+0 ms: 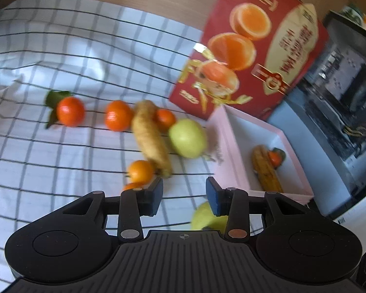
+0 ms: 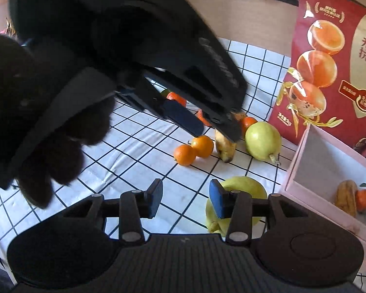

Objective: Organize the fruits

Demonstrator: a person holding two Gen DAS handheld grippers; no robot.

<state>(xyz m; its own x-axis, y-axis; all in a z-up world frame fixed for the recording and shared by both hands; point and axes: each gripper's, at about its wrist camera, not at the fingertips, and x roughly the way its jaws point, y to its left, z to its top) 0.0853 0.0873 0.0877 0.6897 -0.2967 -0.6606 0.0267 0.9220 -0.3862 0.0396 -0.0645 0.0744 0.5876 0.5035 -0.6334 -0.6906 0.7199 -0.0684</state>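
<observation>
**Both grippers free, fruit waiting on the cloth**

The left gripper [image 1: 184, 191] and the right gripper [image 2: 186, 195] are both spread and hold nothing. Most fruit lies on the checked cloth [image 1: 61, 48]: several mandarins [image 1: 70, 111], a banana [image 1: 150, 136], one pear [image 1: 187, 138] in the middle and a second pear [image 2: 241, 188] near the right gripper. The pink box [image 1: 228, 151] on the right already holds two pieces. The step seems to be choosing the next fruit; the near pear needs centring between the jaws before they close.
</observation>
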